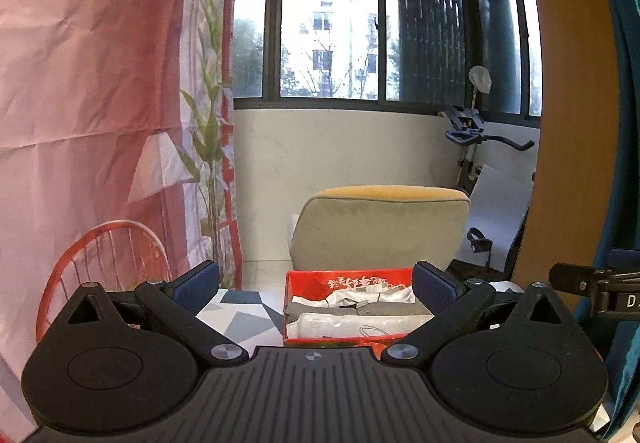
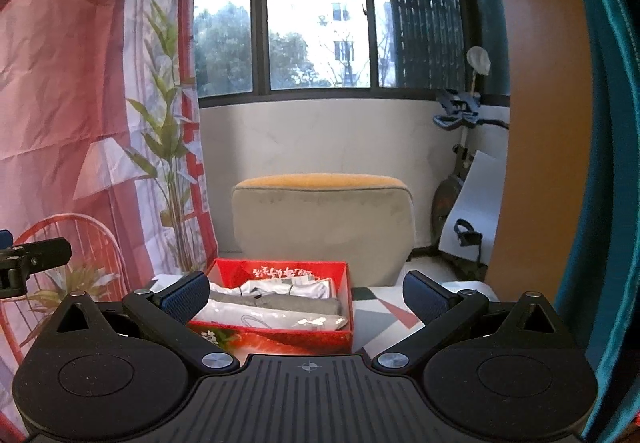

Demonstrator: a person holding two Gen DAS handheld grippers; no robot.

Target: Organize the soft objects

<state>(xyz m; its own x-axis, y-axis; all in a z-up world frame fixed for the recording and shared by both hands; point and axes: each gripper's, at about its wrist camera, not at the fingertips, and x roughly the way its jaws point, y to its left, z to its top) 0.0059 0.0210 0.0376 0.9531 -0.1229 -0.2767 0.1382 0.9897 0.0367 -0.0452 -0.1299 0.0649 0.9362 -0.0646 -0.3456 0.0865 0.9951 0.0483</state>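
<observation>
We find the open red cardboard box on the patterned table, holding folded grey and white garments laid in flat rows, apparently to fill it. Above its near edge, the left gripper and right gripper hang spread wide, empty, apparently their work done.

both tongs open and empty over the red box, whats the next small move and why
Probably ease both away from the red cardboard box: the left tongs and right tongs stand open holding nothing, and the folded grey and white cloths already lie in neat rows inside, so little seems left to place.
</observation>
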